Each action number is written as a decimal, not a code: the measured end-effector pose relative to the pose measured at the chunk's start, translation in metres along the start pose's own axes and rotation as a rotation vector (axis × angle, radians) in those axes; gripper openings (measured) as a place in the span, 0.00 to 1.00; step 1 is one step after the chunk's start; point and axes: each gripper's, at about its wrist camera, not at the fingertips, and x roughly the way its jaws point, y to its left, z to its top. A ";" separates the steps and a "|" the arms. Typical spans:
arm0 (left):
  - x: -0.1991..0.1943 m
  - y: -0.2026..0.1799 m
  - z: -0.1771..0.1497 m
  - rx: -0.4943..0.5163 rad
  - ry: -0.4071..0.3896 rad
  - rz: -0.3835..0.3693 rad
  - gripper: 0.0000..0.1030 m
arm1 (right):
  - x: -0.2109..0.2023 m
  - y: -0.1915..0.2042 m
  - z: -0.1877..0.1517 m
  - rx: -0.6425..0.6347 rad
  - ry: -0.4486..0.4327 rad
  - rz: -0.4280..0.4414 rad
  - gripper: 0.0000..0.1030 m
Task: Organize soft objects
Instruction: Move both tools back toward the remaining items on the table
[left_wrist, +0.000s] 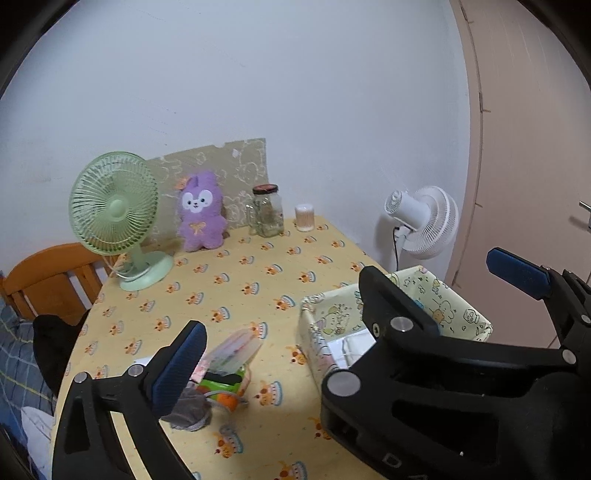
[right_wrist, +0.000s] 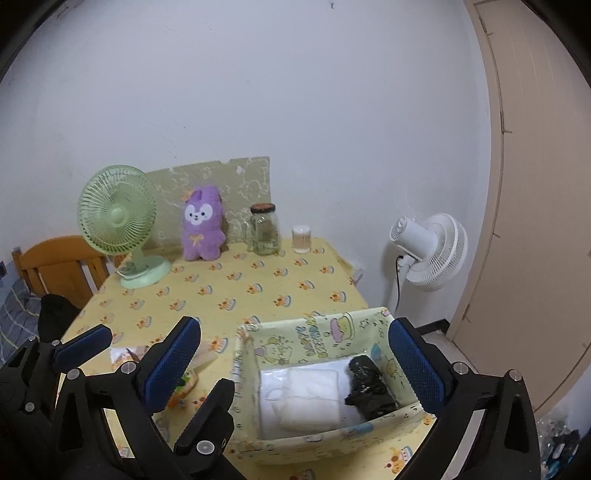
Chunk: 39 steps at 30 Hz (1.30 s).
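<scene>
Both my claws hung above the near edge of the table (right_wrist: 258, 280), and neither was pinching anything. My left claw (left_wrist: 340, 306) was spread wide, its blue pads far apart with only air between them. My right claw (right_wrist: 295, 365) was spread just as wide, one pad to the left of the fabric storage box (right_wrist: 314, 441) and the other at its right wall, above it rather than touching.

Down in that box, a folded white cloth (right_wrist: 306, 398) lay flat across the bottom, and a crumpled black bundle (right_wrist: 369, 386) sat just beside it, on its right. The box stood at the table's near right corner.

To the left of the box, on the yellow tablecloth, a small heap waited: a grey soft piece (left_wrist: 190, 410), a green and orange item (left_wrist: 223, 387) touching it, and a clear plastic packet (left_wrist: 236, 350) leaning over them. My left claw's left finger (left_wrist: 177, 365) covered part of that heap, so I could not tell exactly what was in it.

At the far side, a purple plush toy (right_wrist: 203, 223) stood upright against the wall board, between the green desk fan (right_wrist: 118, 229) and a glass jar (right_wrist: 265, 229). A cotton swab holder (right_wrist: 302, 240) sat just right of the jar. A white standing fan (right_wrist: 428, 251) stood off the table, near the door (right_wrist: 535, 184).
</scene>
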 end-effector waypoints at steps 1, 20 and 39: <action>-0.002 0.002 0.000 -0.002 -0.003 0.001 1.00 | -0.003 0.003 0.000 -0.002 -0.002 0.011 1.00; -0.028 0.043 -0.024 -0.031 -0.035 0.055 1.00 | -0.014 0.047 -0.013 -0.015 0.027 0.139 1.00; -0.005 0.081 -0.070 -0.099 0.023 0.108 1.00 | 0.020 0.090 -0.054 -0.034 0.113 0.216 1.00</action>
